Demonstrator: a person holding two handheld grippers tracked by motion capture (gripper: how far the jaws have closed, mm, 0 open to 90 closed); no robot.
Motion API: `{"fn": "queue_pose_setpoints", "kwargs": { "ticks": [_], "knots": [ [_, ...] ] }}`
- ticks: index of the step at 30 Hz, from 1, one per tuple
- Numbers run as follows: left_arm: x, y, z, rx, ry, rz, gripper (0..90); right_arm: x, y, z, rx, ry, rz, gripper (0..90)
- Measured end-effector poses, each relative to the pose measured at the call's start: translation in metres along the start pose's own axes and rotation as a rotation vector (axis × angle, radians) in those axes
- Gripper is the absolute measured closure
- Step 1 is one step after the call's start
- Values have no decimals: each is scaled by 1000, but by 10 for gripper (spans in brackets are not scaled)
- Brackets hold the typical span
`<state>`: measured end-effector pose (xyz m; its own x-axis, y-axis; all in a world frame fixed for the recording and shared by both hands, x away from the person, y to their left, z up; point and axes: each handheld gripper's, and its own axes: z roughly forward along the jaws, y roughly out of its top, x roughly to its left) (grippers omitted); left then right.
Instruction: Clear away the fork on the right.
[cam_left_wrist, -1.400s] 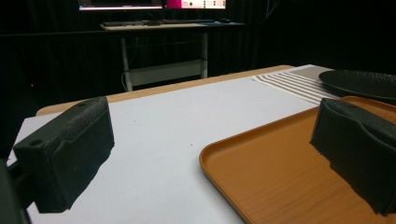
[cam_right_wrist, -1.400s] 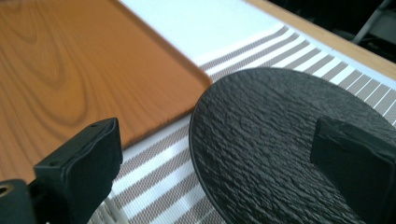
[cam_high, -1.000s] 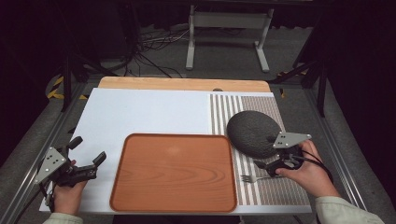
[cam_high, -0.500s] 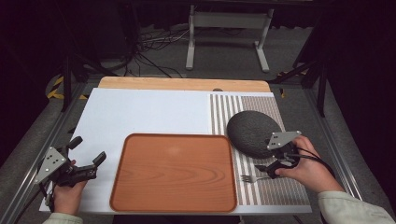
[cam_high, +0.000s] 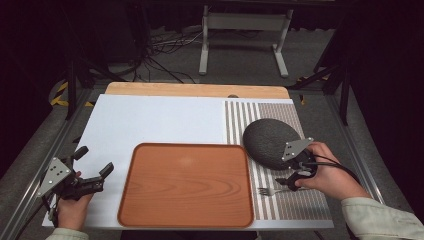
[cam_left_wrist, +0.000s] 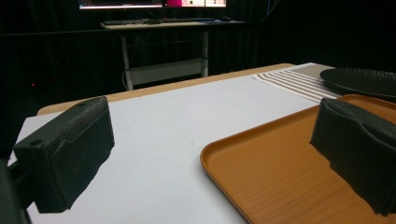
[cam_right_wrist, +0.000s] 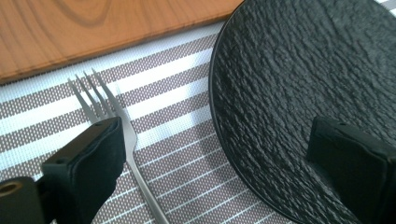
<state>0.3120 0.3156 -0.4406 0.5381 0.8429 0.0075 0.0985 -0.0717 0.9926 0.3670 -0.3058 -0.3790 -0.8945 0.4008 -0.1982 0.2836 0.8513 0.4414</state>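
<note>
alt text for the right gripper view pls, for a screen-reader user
The right tool hangs open just above a striped placemat, one jaw over a silver fork, the other over the rim of a textured black plate. A wooden tray's edge runs along the top.

The right gripper (cam_right_wrist: 224, 172) is hanging with jaws wide apart over a striped mat (cam_right_wrist: 177, 135), one jaw beside a fork (cam_right_wrist: 128, 135), the other above a black plate (cam_right_wrist: 299, 88); a wooden tray (cam_right_wrist: 93, 28) is lying beyond.

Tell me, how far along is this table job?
Early on. Nothing looks done: the wooden tray is bare. In hand: the open right gripper is low over the fork, beside the black plate. Left: gripping it. The left gripper waits open.
</note>
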Motion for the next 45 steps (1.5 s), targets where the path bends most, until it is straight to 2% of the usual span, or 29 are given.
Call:
{"fn": "queue_pose_setpoints", "kwargs": {
  "ticks": [4,6,8,11,15,16,17,20,21,22,24,26,27,34,45],
  "knots": [
    [0,0,0,0,0,0,2,0,1,2,16,16,-13,72],
    [0,0,0,0,-2,-1,2,2,2,3,-1,32,-27,80],
    [0,0,0,-3,-1,-3,2,3,3,4,0,60,-63,143],
    [-1,0,0,-3,-2,-2,2,5,3,6,18,85,-95,159],
    [-1,0,0,-1,-4,-1,2,8,1,10,78,132,-115,196],
    [-1,0,0,-1,-4,-1,2,8,1,10,78,132,-115,196],
    [-1,0,1,-2,-4,-3,2,8,1,12,94,143,-140,195],
    [-1,0,1,-2,-4,-5,2,12,-1,16,161,167,-143,218],
    [-1,0,1,-3,-4,-4,2,12,-1,17,168,169,-153,219],
    [-1,0,1,-3,-5,-3,2,12,-1,18,197,174,-173,231],
    [-1,0,1,-2,-9,-1,2,12,-2,20,216,177,-181,251],
    [-2,0,2,-2,-12,0,2,11,-3,22,224,199,-207,304],
    [-2,0,2,-1,-12,1,2,12,-3,22,246,201,-192,314],
    [-2,0,2,4,-13,5,2,13,-4,28,330,224,-239,395],
    [-2,0,2,1,-11,0,2,15,-5,32,440,237,-307,638]
  ]
}}
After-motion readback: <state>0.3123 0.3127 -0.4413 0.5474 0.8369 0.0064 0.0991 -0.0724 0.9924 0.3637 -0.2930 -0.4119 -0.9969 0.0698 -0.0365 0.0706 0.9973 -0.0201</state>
